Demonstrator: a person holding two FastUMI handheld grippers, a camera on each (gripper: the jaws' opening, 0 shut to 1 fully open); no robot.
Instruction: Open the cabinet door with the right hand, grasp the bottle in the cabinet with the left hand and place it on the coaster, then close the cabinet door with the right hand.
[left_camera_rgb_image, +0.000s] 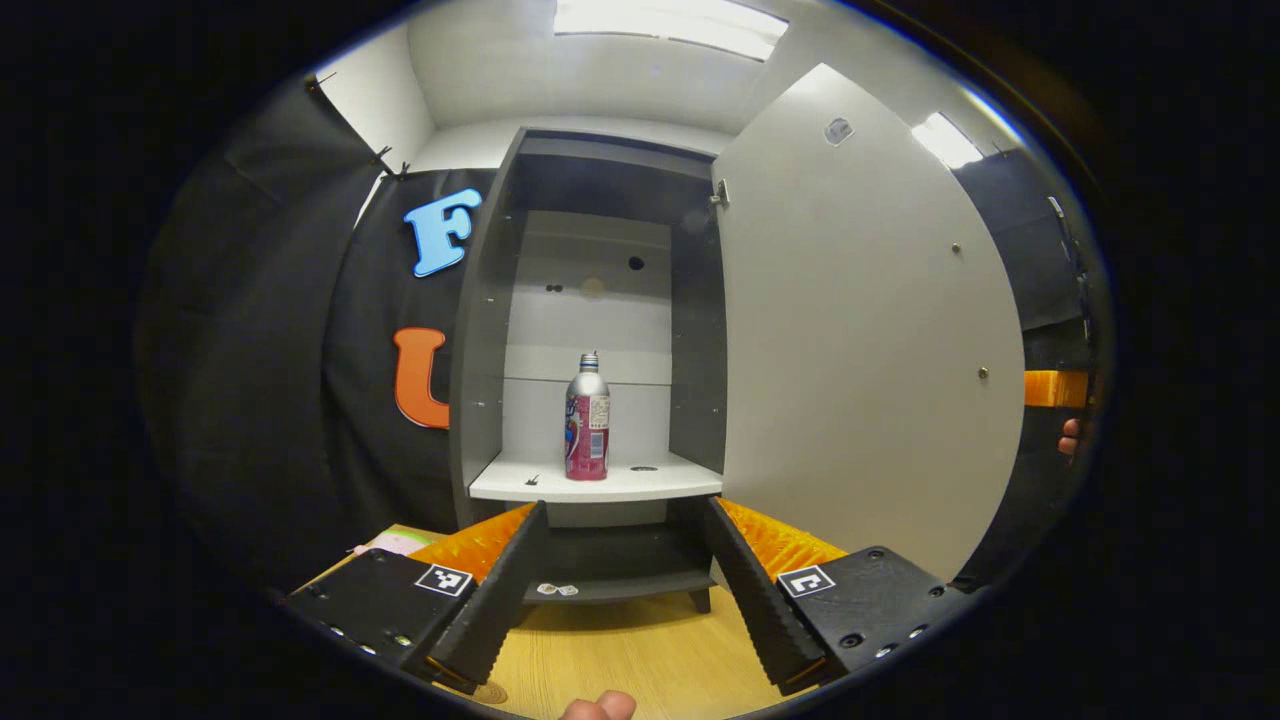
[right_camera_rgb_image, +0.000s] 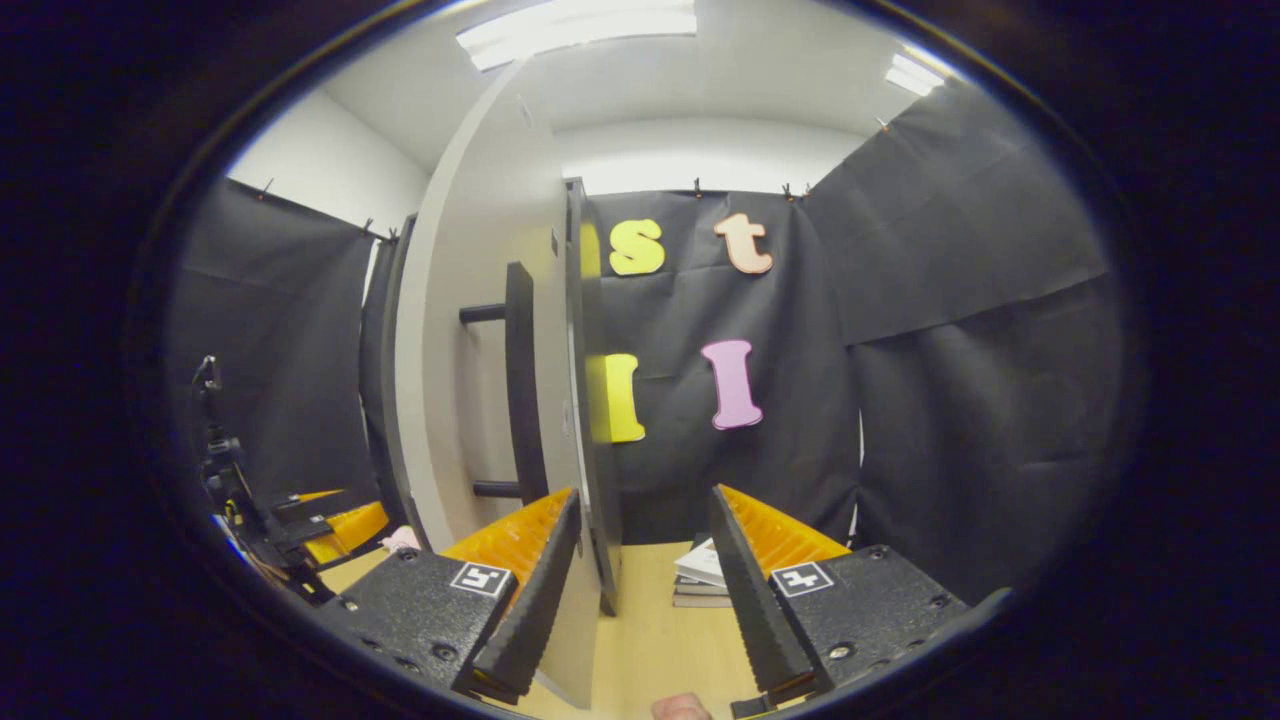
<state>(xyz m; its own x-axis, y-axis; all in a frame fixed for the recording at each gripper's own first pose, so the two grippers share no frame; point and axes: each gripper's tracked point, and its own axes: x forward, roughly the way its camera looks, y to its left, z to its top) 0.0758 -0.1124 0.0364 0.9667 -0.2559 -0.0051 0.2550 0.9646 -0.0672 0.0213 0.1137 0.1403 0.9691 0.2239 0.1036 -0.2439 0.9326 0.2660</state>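
The cabinet (left_camera_rgb_image: 600, 330) was seen w/ its door (left_camera_rgb_image: 860, 330) swung wide open to the right of the left gripper (left_camera_rgb_image: 625, 590), so the opening step was judged done and the bottle grasp next. The bottle (left_camera_rgb_image: 588, 418) was found standing upright on the white shelf (left_camera_rgb_image: 600, 484) inside, straight ahead of the left gripper and a little above the line of its fingers, well apart from them; its long axis ran vertical, cap up. The left gripper's fingers were spread wide, nothing between them, w/ the gap centred roughly under the bottle, so a forward and slightly upward reach was judged enough, the fingers being closed on the body from both sides. In the right gripper view, the right gripper (right_camera_rgb_image: 640, 600) was also spread, w/ the door's free edge (right_camera_rgb_image: 590, 400) standing in the gap, close by the left finger; contact could not be told. The door's bar handle (right_camera_rgb_image: 522, 380) was seen ahead and to the left of that gripper. The left gripper was judged the nearer to the bottle and facing it squarely. A stack of books (right_camera_rgb_image: 702, 575) lay on the table (right_camera_rgb_image: 650, 640) just ahead, between the right gripper's fingers. The coaster couldn't be made out w/ certainty.
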